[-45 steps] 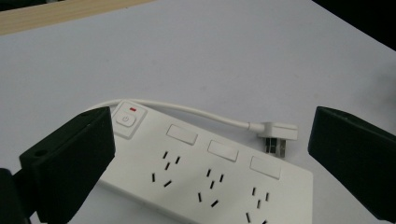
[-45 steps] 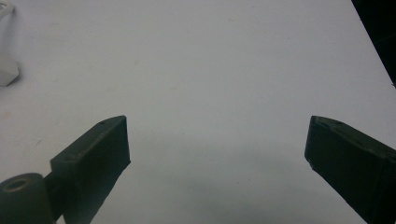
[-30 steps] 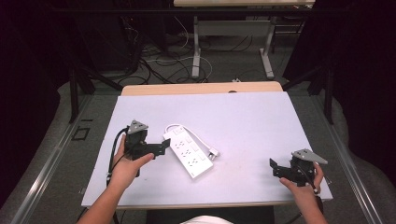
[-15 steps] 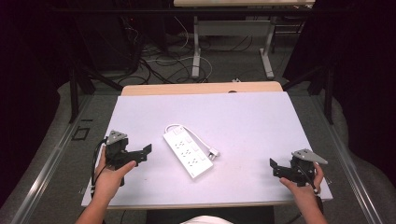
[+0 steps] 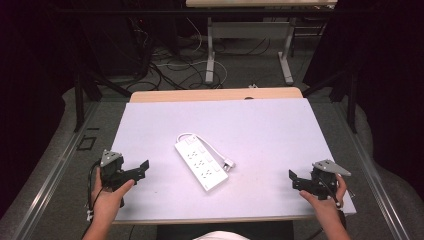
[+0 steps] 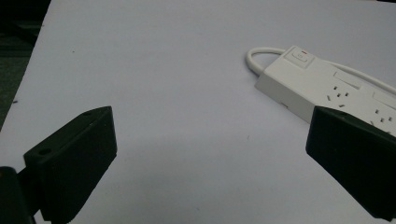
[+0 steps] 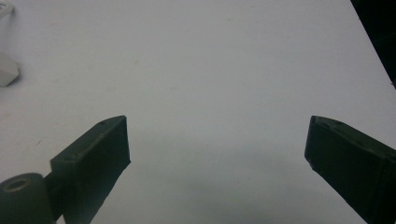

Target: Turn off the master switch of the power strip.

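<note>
- Centrally, a white power strip (image 5: 203, 163) lies on the table (image 5: 270, 130).
- Left gripper (image 5: 144, 167) — lower left, jaws spread, empty.
- Right gripper (image 5: 292, 177) — lower right, likewise.

- High view sat above the person's side, faced fwd & down, far enough to take in the whole white surface (image 5: 260, 125), floor & desk legs beyond.
- Left gripper view rode low & close over the surface (image 6: 163, 93), looked along its own two black jaws, set wide apart, twd the power strip (image 6: 327, 93).
- Right gripper view, likewise low & close, looked between its wide-set jaws across bare surface (image 7: 210, 70); a white corner showed at its left edge.
- Shared: high & left gripper views both took in the power strip (image 5: 202, 165); all three shared the surface.
</note>
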A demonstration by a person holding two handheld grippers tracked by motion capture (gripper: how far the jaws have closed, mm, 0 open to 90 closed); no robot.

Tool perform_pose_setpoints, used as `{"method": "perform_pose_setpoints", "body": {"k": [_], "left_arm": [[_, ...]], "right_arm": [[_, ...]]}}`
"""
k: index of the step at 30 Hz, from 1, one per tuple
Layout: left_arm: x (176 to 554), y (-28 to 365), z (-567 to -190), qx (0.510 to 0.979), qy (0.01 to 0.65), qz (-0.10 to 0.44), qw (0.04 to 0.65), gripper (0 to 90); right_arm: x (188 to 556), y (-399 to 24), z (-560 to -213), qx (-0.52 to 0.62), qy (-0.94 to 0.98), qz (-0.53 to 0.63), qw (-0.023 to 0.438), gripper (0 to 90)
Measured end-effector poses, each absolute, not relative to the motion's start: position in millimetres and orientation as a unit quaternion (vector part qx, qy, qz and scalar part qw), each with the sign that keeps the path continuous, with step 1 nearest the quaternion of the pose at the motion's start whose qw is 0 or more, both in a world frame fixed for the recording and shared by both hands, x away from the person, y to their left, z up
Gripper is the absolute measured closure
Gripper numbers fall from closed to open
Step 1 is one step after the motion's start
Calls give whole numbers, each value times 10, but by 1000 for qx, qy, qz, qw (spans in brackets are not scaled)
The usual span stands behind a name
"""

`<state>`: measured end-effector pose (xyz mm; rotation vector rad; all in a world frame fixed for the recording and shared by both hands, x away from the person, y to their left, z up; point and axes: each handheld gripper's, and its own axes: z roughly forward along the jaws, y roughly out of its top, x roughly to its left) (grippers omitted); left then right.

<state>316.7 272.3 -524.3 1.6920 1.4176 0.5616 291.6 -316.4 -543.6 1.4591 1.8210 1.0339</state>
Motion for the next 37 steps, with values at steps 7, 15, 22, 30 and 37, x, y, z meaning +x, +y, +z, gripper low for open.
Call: {"method": "perform_pose_setpoints", "body": {"k": [7, 15, 22, 30, 37], "left_arm": [[3141, 2818, -5373, 660, 582, 228, 417, 22], [3147, 2893, -5499, 652, 597, 224, 410, 36], [3158, 2945, -5573, 652, 601, 224, 405, 36], [3165, 2950, -5592, 653, 605, 221, 398, 36], [3155, 2950, -5595, 652, 606, 220, 398, 40]], "right_arm": [[2917, -3161, -5438, 547, 683, 388, 290, 60], [2923, -3160, -5451, 546, 682, 392, 289, 60], [2932, -3150, -5460, 542, 684, 392, 292, 60], [2934, -3143, -5464, 541, 687, 390, 288, 60], [2942, -3136, -5470, 544, 684, 388, 294, 62]]}}
